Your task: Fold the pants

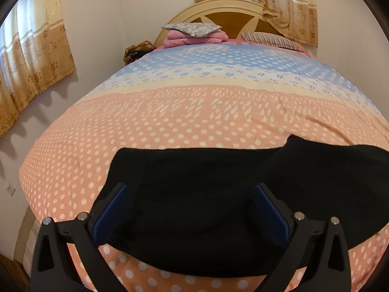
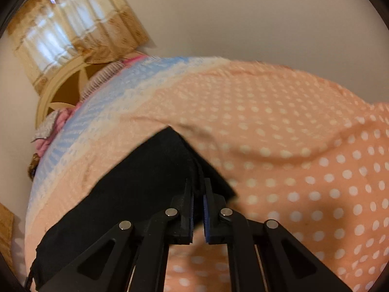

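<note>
Black pants (image 1: 206,194) lie spread on the peach polka-dot bedspread (image 1: 170,121) near the bed's front edge. My left gripper (image 1: 192,189) is open, its blue pads wide apart over the pants and nothing is pinched between them. In the right wrist view the pants (image 2: 136,185) run from lower left up to a pointed corner. My right gripper (image 2: 198,185) is shut on a fold of the pants near that corner, with the cloth lifted slightly off the bedspread (image 2: 304,158).
Pillows (image 1: 272,40) and a pink folded blanket (image 1: 194,39) lie at the headboard (image 1: 226,12). Curtains (image 1: 31,60) hang on the left wall, and a wall lies close to the bed's left side. The bed's right edge shows in the right wrist view.
</note>
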The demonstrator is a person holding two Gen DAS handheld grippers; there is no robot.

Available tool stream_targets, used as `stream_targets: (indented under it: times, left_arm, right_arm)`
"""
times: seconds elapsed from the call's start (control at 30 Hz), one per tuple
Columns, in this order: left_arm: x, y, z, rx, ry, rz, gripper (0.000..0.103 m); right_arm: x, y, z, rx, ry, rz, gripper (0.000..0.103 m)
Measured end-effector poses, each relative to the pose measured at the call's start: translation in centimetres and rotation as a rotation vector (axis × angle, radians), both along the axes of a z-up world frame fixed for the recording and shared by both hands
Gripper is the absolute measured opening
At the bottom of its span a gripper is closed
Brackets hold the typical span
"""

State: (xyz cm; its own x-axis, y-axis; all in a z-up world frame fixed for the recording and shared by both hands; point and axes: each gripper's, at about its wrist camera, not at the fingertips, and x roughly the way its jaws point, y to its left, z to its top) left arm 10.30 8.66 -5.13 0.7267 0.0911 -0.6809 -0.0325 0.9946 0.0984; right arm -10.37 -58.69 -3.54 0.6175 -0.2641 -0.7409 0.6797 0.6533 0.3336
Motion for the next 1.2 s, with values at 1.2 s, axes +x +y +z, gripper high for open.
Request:
stream_targets:
  times: [1.2]
  left_arm:
    - [2.7, 6.2, 1.6, -0.036, -0.019, -0.049, 0.103]
  right_arm:
    - [14.2, 39.7, -1.6, -0.379, 0.117, 1.060, 0.019]
